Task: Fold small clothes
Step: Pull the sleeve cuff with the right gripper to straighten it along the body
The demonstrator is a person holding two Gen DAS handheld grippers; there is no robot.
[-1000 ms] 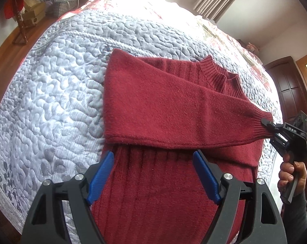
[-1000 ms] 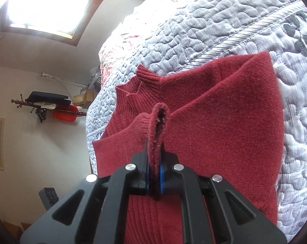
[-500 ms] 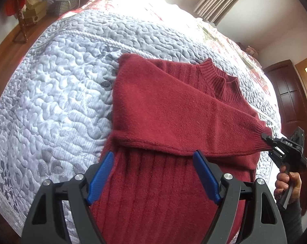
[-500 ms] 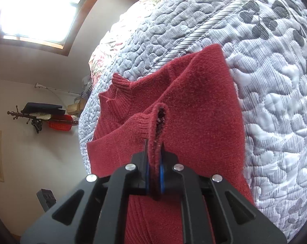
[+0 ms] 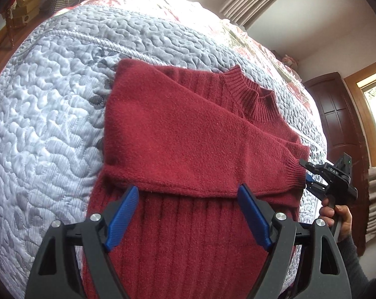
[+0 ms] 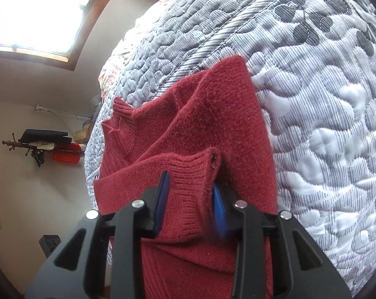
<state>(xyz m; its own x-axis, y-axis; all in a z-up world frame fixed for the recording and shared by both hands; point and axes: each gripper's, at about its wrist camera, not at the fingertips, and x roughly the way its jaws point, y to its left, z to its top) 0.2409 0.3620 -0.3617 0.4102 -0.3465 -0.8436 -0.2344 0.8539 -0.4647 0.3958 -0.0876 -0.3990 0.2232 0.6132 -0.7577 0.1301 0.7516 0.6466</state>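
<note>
Red sweater [image 5: 188, 149] lies on the quilt [image 5: 51, 124] of the bed, collar [image 5: 252, 94] at the far end from the left tongs [image 5: 188, 214], ribbed body running back under them. One sleeve [image 5: 200, 154] is folded across the chest, its cuff [image 6: 192, 182] out at the right edge.

Right tongs [image 6: 190, 196] sit at that cuff with the blue pads [image 6: 219, 204] parted on either side of it; the cuff lies loose between them, not pinched, so this reads as the release of the sleeve fold. Left tongs hang wide apart above the ribbed body, just short of the sleeve's near edge, gripping nothing.

To do it well: back the right tongs straight off the cuff, low and slow, so the knit doesn't snag on a pad and drag the sleeve out of line. The cuff pokes slightly past the sweater's right side; I'd judge it wants a small nudge inward before the next fold. The left tongs could press down lightly on the sleeve to pin it. The knit looks thick and soft, so it should hold the fold without springing
</note>
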